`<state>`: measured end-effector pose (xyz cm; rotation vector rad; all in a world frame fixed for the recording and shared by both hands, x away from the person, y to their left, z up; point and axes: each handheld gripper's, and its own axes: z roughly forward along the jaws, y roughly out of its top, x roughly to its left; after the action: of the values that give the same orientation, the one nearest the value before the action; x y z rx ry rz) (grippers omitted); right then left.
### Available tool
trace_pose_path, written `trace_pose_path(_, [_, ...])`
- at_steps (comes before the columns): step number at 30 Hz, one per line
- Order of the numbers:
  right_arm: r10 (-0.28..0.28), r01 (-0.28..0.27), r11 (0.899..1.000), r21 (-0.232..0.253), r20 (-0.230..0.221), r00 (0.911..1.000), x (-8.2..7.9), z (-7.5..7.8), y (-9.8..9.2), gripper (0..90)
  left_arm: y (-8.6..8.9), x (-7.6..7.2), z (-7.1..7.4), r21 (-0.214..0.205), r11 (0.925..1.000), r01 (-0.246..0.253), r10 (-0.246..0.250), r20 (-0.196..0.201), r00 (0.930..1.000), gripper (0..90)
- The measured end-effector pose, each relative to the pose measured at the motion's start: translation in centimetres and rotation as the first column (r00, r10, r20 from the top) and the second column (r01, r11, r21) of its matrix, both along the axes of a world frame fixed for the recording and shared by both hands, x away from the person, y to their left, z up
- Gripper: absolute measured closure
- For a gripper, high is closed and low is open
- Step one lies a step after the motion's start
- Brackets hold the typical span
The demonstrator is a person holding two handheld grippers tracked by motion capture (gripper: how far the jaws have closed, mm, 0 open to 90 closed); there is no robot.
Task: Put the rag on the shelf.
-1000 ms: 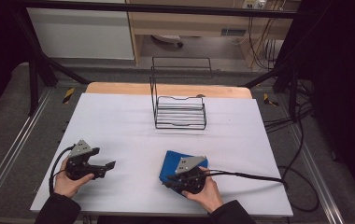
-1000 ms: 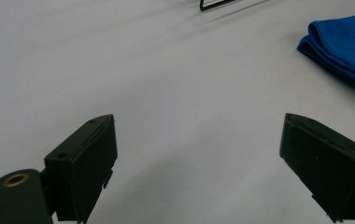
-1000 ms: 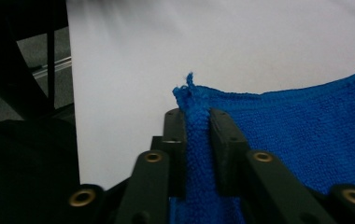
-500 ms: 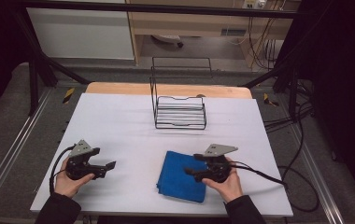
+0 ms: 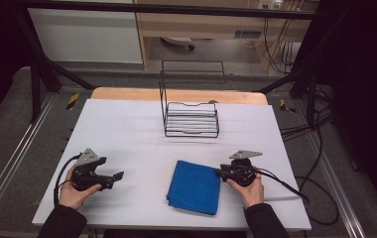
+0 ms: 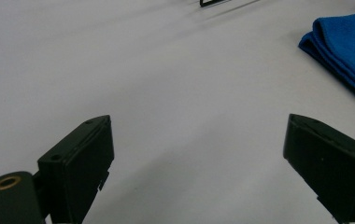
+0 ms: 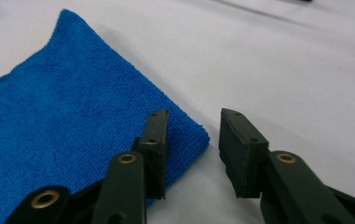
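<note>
Straddling blue cloth (image 7: 68, 116) corner, right gripper (image 7: 193, 140) jaws parted

Your left hand (image 5: 75, 191) holds the left gripper (image 5: 118, 176) low at your left, jaws spread wide. Your right hand (image 5: 248, 188) holds the right gripper (image 5: 218, 172), pointing leftward, its jaws slightly parted.

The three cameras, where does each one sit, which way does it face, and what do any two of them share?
High view: above the person's side, looking forward and down at the white table, wire rack, both hands and sleeves.
Left gripper view: rides the left hand-held gripper, looking along wide-apart jaws over the table.
Right gripper view: rides the right hand-held gripper, jaws at the corner of the blue cloth.
Shared: all three show the blue cloth.
</note>
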<state>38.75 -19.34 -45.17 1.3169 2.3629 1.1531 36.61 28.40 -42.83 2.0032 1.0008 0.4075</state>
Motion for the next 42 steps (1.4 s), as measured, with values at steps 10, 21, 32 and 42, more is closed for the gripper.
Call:
trace_pose_path(10, [0.021,-0.021,1.000,0.007,-0.039,0.9990,0.2,0.4,0.6,85.6,-0.1,0.0,-0.1,0.001,1.0000,0.004,-0.004,-0.001,1.0000,8.7])
trace_pose_path(21, [0.017,-0.015,0.999,-0.032,0.057,0.9982,1.0,0.6,1.3,82.6,-0.5,-0.1,-0.1,-0.010,0.9999,0.011,-0.011,-0.008,0.9999,8.7])
trace_pose_path(32, [0.032,-0.035,0.999,0.017,0.155,0.9874,1.1,2.7,-0.6,38.5,-3.3,0.5,1.9,-0.016,0.9996,0.025,-0.025,0.008,0.9997,6.0])
trace_pose_path(42, [-0.002,-0.009,0.996,0.089,0.119,0.9929,0.4,2.4,-2.1,9.0,-8.8,2.0,2.6,0.010,0.9954,0.096,-0.095,-0.020,0.9952,14.7])
